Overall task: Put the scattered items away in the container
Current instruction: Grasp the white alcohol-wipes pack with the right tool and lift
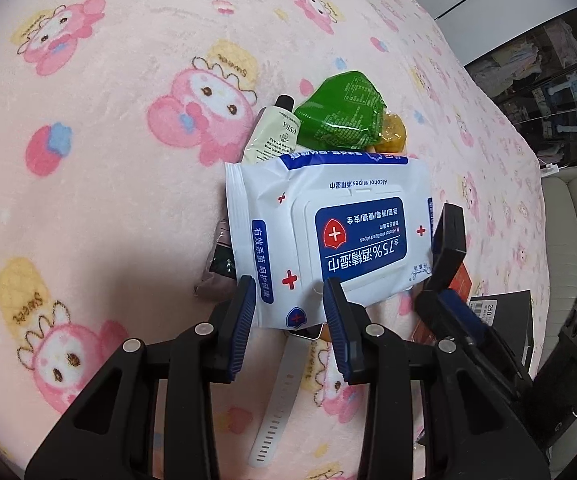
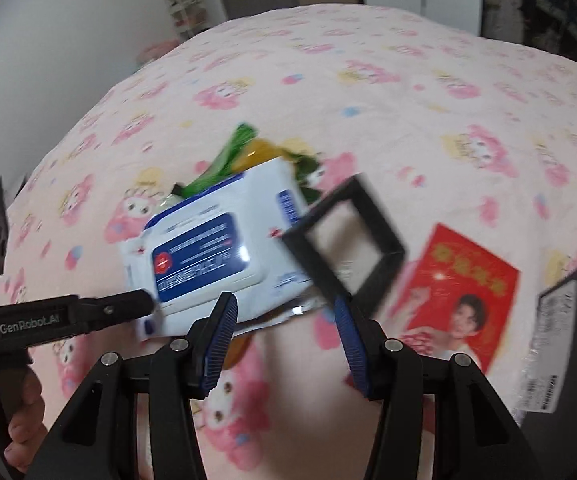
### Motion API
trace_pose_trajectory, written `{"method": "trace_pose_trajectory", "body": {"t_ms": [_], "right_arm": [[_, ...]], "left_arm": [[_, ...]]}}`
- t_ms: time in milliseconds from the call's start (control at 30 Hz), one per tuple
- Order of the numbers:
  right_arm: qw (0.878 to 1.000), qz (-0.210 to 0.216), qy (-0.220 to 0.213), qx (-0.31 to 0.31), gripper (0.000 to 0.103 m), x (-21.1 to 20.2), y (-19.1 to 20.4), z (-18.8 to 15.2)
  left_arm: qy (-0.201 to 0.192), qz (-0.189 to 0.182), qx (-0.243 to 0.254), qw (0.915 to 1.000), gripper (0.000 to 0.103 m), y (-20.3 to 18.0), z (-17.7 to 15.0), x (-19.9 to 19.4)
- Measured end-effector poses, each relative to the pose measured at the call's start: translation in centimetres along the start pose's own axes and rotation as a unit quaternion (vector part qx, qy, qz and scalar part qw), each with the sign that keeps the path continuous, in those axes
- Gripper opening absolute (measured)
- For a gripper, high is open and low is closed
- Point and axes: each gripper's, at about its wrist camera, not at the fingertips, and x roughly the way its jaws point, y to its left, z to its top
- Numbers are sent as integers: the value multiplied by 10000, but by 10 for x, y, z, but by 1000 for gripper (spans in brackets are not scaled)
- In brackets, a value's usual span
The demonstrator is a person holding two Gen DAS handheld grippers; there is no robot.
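A white and blue alcohol wipes pack (image 1: 328, 224) (image 2: 216, 248) lies tilted on a pile with a cream tube (image 1: 274, 132), a green packet (image 1: 340, 112) (image 2: 228, 152) and a yellow item (image 1: 392, 132). My left gripper (image 1: 290, 308) (image 2: 146, 304) stands open over the pack's near corner, and the pack extends past both fingers. A white watch strap (image 1: 280, 396) runs out from under the pack. My right gripper (image 2: 284, 320) (image 1: 444, 304) is open, jaws wide. A blurred black square frame (image 2: 344, 236) (image 1: 448, 240) stands at its right fingertip; whether it is held is unclear.
Everything lies on a pink cartoon-print blanket (image 1: 108, 200) (image 2: 408, 100). A red printed card (image 2: 464, 288) sits to the right. A black box with a barcode label (image 1: 504, 312) (image 2: 556, 340) is at the right edge. A hand (image 2: 20, 420) holds the left gripper's handle.
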Motion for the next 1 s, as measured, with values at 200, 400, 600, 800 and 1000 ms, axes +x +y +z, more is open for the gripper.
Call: {"method": "trace_pose_trajectory", "body": {"t_ms": [200,400,600,800,1000], "right_arm": [[9994,305,159,37,47,10,7,-1],[9996,-47,98,256,47,25,-16,16],[9958,532,126,729,47,38,-36,29],[9914,1070,148,737,46,39,-25,27],[9922,1125,141,525,45,-1,-11,4]], "left_arm": [[11,120,-193,9997,35,9,2,3],[43,36,-160,9999,35,9,2,5],[18,-35,-173,9998,35,10,2,5],[-49,-109,-160,9998,36,8,1,1],[-123,-102,-202,9997,40,8,-1,-6]]}}
